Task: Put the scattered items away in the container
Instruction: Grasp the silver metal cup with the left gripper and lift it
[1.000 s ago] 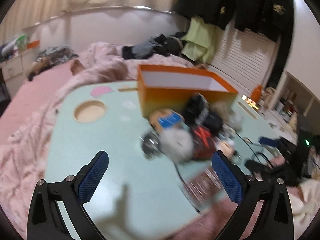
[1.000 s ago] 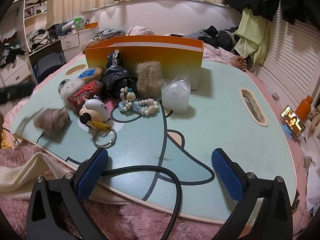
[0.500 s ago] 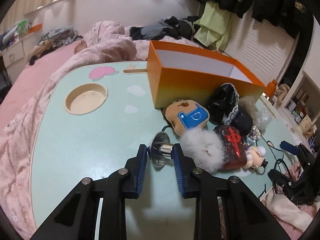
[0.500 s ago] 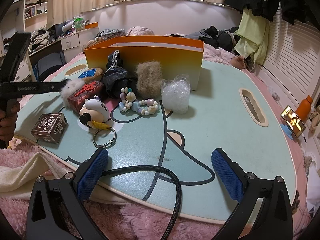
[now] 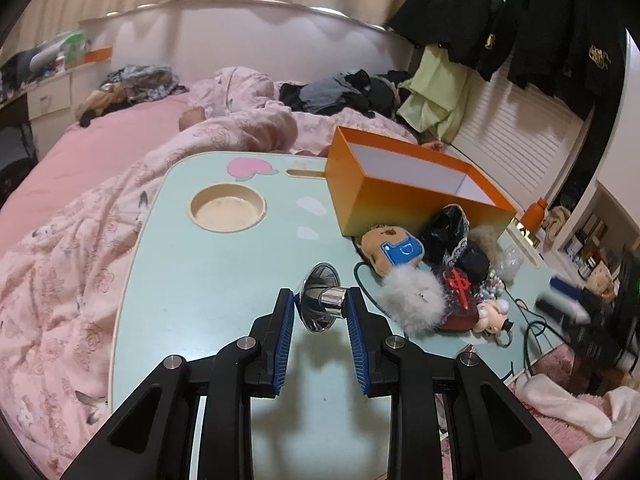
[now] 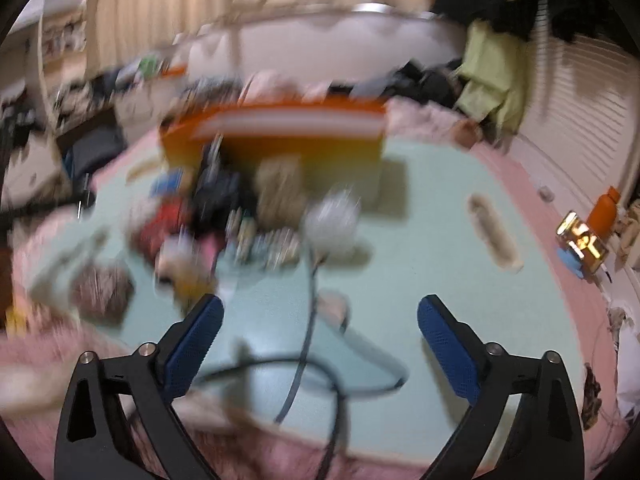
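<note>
Orange cardboard box [image 5: 404, 196] stands open on the mint table [image 5: 224, 272], its white inside bare as far as it shows. Plush toys lie heaped against its near wall. Just before them, the left gripper [image 5: 320, 306] clamps a chrome funnel-shaped piece [image 5: 322, 302]. In its blurred view, the right gripper [image 6: 320, 316], jaws wide, is closing on nothing.

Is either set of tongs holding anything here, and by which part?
The left tongs clamp the shiny metal funnel-shaped piece by its short cylindrical neck. The right tongs are closing slightly with nothing between them.
</note>
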The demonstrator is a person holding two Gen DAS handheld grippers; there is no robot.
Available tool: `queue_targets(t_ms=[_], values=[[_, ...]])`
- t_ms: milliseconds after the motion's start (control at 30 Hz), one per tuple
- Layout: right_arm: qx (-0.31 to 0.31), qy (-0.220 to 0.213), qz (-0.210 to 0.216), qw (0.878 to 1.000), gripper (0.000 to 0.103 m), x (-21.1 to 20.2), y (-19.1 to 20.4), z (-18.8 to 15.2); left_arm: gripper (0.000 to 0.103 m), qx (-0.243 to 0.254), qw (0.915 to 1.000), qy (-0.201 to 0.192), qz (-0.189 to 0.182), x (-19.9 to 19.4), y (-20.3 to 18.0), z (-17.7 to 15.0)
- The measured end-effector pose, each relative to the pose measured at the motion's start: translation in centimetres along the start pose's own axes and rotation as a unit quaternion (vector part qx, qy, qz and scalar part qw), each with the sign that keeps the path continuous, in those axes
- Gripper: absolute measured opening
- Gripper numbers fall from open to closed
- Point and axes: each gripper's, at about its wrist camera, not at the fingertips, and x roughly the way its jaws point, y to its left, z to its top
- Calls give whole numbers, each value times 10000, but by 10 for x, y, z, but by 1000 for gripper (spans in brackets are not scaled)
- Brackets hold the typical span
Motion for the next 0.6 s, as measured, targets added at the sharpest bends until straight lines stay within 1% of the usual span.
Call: queue_targets(t_ms=[33, 67, 100, 167, 300, 333, 367, 400, 433, 467, 533, 600], values=[[168, -83, -38, 9998, 97, -1, -5, 10, 25, -10, 10000, -4, -27, 1, -1, 0], [342, -68, -86, 9994, 93, 1, -11, 21, 25, 0, 10000, -10, -50, 1, -2, 0], [452, -21, -127, 9989, 85, 5, -14, 29, 25, 27, 10000, -7, -61, 2, -4, -1], [625, 77, -157, 9979, 77, 17, -21, 45, 25, 96, 9999, 25, -76, 3, -7, -2], [750, 229, 108, 9969, 75, 36, -20, 53, 25, 117, 9998, 68, -121, 5, -11, -4], [741, 330, 218, 9965, 71, 44, -18, 55, 25, 110, 9998, 69, -125, 5, -12, -4], [727, 443, 208, 9962, 52, 50, -17, 53, 25, 116, 9998, 69, -128, 5, -13, -4], [732, 542, 191, 9957, 30, 53, -16, 47, 25, 129, 9998, 69, -128, 5, -13, -4], [813, 608, 332, 9943, 28, 57, -18, 46, 25, 137, 9998, 66, -129, 5, -14, -5], [962, 543, 474, 9927, 28, 54, -21, 44, 25, 140, 9998, 61, -139, 4, -14, -4], [1023, 473, 596, 9918, 28, 49, -25, 40, 25, 139, 9997, 47, -178, 4, -16, -4], [993, 328, 618, 9926, 27, 41, -26, 37, 25, 157, 9997, 26, -201, 3, -19, -1]])
